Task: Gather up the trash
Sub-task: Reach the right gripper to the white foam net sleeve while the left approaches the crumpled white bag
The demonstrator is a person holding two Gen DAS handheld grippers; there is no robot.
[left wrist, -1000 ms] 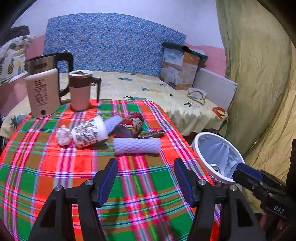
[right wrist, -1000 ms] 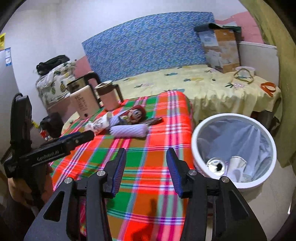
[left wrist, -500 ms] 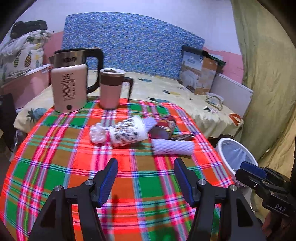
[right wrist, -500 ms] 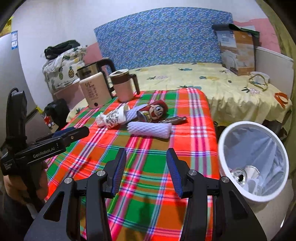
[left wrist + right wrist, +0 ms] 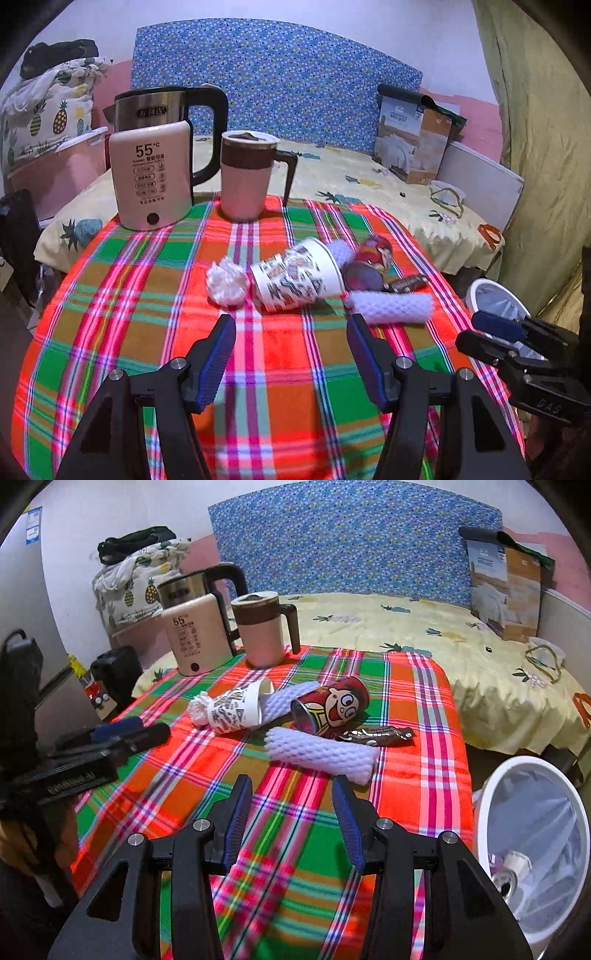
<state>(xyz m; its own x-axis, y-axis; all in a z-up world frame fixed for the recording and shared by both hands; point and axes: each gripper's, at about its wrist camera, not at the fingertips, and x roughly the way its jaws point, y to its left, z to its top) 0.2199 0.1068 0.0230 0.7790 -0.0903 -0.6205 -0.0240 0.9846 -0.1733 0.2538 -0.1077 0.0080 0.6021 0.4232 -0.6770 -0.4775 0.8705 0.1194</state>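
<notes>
- On a desk [image 5: 110,295] covered with a red, green and pink plaid cloth, a cluster of trash is lying near the middle.
- Lying on its side is a printed paper cup [image 5: 295,280], with a crumpled white tissue ball [image 5: 226,281] touching its base.
- Just beside the cup's mouth, a red cartoon-printed can [image 5: 330,709] is lying tipped over, and a dark snack wrapper [image 5: 376,735] is resting next to it.
- A white foam net sleeve [image 5: 321,753] is lying in front of the can, and a second foam sleeve [image 5: 286,701] is sitting between cup and can.
- At the desk's far edge, a pink electric kettle [image 5: 155,162] and a lidded mug [image 5: 247,173] are standing upright.
- The left gripper [image 5: 291,356] is hovering above the cloth short of the cup, jaws spread wide and holding nothing.
- The right gripper [image 5: 291,819] is hovering short of the front foam sleeve, jaws also spread and holding nothing.
- Beside the desk, a white lined trash bin [image 5: 491,794] is standing with a few items inside.
</notes>
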